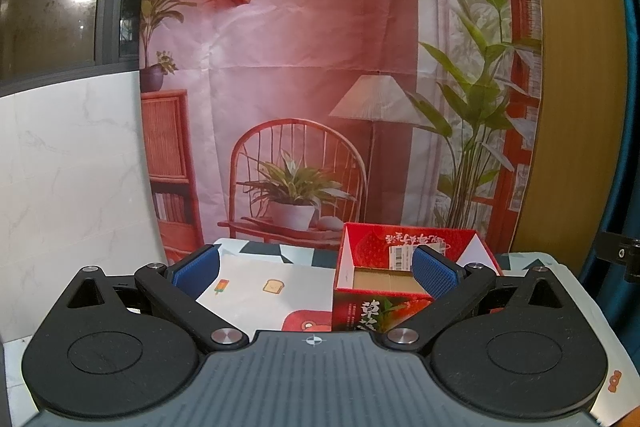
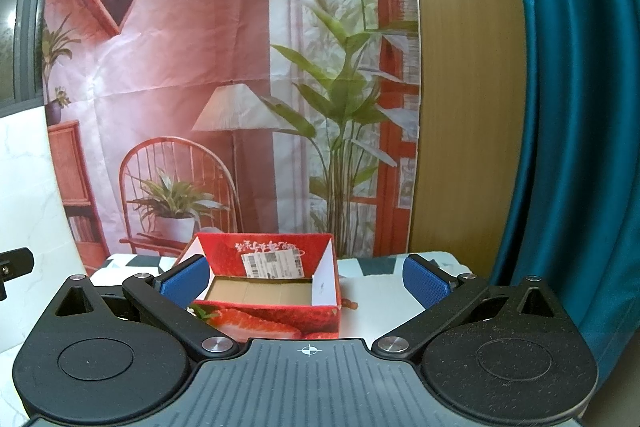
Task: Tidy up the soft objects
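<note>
I see the strawberry box (image 2: 264, 291) empty, light cardboard w/ thin walls. No soft objects in view. Left gripper (image 1: 316, 273) and right gripper (image 2: 306, 279): jaws spread, holding nothing.

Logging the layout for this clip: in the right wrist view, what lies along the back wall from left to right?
Window frame → printed backdrop → wood panel → teal curtain.
</note>
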A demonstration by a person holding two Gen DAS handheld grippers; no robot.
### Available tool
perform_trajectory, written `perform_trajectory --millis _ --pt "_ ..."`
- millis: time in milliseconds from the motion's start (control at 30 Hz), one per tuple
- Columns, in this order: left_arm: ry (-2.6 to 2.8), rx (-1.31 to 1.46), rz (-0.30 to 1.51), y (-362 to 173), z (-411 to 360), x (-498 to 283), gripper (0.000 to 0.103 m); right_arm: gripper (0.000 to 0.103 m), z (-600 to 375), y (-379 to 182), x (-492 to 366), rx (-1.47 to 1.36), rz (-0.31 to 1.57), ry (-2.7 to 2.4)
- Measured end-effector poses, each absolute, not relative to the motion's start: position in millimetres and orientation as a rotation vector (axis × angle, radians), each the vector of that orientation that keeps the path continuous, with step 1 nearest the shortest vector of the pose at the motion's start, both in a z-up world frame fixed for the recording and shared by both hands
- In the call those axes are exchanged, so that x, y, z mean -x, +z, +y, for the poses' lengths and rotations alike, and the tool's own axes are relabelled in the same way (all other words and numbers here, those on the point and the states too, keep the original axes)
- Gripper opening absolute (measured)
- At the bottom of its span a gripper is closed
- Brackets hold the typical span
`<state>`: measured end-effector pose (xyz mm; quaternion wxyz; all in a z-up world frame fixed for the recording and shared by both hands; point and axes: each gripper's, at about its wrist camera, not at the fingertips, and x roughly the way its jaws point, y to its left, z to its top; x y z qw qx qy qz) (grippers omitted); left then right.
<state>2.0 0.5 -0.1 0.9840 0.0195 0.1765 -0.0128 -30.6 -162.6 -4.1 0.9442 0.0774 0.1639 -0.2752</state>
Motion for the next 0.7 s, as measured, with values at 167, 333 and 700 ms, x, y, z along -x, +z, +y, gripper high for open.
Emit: perform_trajectory --millis 167,333,700 --pt "-0.029 -0.04 0.356 0 0 -2 0.103 0.103 -163 -3 31 -0.159 0.335 -0.561" --pt "-0.031 -0.04 0.359 -1 0 -1 0.103 0.103 -163 -5 30 -0.178 0.336 -0.552" --pt "-0.016 -0.038 0.407 -19 2 -18 0.103 0.103 -168 -15 33 -0.22 0.274 -0.493"
